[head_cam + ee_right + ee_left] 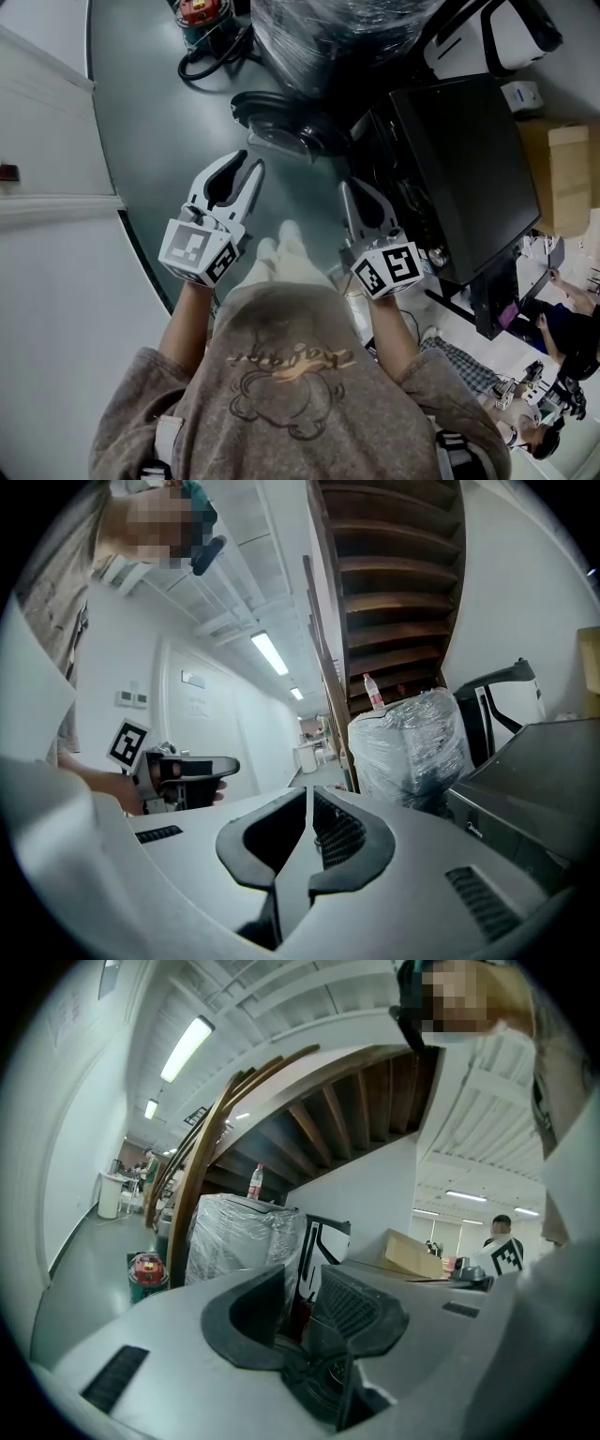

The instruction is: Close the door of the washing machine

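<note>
The dark washing machine is standing with its round door hanging open, swung out from the machine's front. The left gripper is hovering near that open door, on the side away from the machine, its jaws standing narrowly apart with nothing between them. The right gripper is hovering just beside the machine's front, its jaws pressing together and holding nothing.
</note>
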The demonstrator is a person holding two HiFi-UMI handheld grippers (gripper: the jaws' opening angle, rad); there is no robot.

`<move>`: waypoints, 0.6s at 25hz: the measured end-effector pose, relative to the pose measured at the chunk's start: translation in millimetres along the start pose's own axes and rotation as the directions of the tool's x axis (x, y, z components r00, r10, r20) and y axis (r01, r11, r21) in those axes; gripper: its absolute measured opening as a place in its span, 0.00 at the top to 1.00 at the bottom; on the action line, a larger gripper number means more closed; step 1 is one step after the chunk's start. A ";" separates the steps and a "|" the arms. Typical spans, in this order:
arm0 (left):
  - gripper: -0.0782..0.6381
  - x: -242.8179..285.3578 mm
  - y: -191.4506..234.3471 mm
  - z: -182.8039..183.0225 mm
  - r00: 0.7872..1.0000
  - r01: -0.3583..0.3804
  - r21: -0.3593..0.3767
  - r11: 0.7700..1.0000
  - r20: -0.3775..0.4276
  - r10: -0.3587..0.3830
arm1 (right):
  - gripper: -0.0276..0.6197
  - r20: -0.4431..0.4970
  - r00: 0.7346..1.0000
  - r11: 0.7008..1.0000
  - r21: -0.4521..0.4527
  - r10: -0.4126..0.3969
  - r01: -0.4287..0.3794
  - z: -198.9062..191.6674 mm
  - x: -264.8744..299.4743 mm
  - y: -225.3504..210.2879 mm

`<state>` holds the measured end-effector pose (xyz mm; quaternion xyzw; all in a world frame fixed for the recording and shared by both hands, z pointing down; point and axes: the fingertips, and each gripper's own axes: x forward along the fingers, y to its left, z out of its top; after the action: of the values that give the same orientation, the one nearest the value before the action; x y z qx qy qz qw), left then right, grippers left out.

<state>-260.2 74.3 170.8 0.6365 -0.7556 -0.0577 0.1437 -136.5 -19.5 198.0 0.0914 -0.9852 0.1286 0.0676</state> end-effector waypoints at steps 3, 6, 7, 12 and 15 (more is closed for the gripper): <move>0.62 12.3 0.8 -3.7 0.999 0.032 0.024 0.999 -0.022 -0.031 | 0.78 -0.002 0.999 0.999 0.018 0.041 -0.041 -1.2 10.9 -5.2; 0.51 21.0 6.3 -5.9 0.998 0.044 0.018 0.999 -0.035 -0.043 | 0.57 -0.010 0.998 0.998 0.014 0.061 -0.061 -2.1 20.9 -10.4; 0.48 23.3 8.8 -5.6 0.998 0.045 0.014 0.999 -0.037 -0.045 | 0.55 -0.016 0.998 0.998 0.004 0.062 -0.062 -2.4 23.6 -12.3; 0.45 36.9 24.7 -7.9 0.998 0.039 0.003 0.999 -0.057 -0.039 | 0.55 -0.066 0.997 0.999 0.006 0.050 -0.050 -9.9 37.9 -28.0; 0.45 51.5 34.0 -16.7 0.995 0.058 0.037 0.998 -0.084 -0.055 | 0.55 -0.084 0.996 1.000 0.013 0.030 -0.029 -19.8 50.4 -44.8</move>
<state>-295.2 31.7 203.3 0.6620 -0.7318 -0.0207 0.1606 -174.5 -65.0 235.7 0.0719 -0.9819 0.1391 0.1068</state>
